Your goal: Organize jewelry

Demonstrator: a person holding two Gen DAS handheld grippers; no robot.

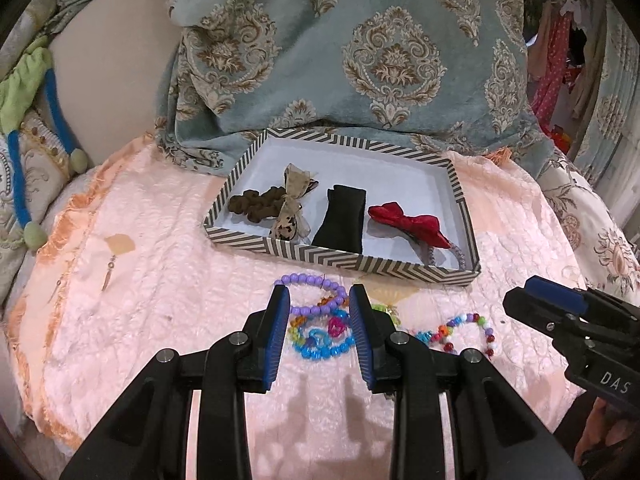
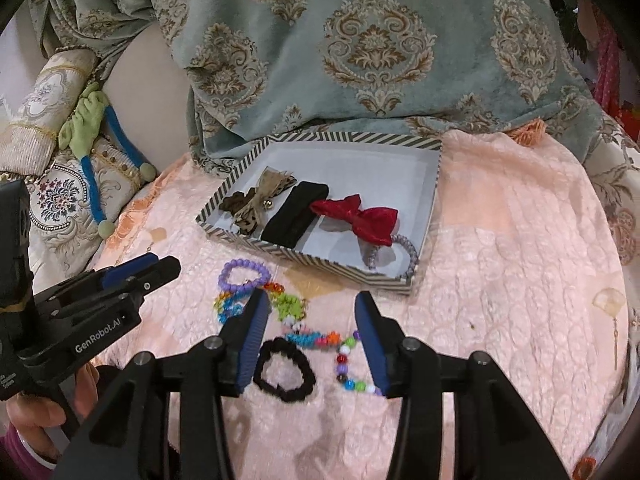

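Observation:
A striped box (image 1: 256,242) (image 2: 320,266) on the pink cover holds a brown scrunchie (image 1: 256,206), a tan bow (image 1: 294,204), a black band (image 1: 342,220) (image 2: 294,212), a red bow (image 1: 408,220) (image 2: 360,216) and a clear coil tie (image 2: 394,254). In front lie a purple bead bracelet (image 1: 314,292) (image 2: 242,276), colourful bead bracelets (image 1: 320,336) (image 2: 316,338) (image 1: 464,330) and a black scrunchie (image 2: 285,374). My left gripper (image 1: 320,300) is open above the bead pile. My right gripper (image 2: 314,304) is open over the black scrunchie and beads.
A teal patterned cushion (image 1: 360,48) stands behind the box. Earrings (image 1: 108,276) lie on the cover at left. A green and blue soft toy (image 1: 24,92) lies on the far left. The cover's fringe edge (image 1: 52,216) runs along the left.

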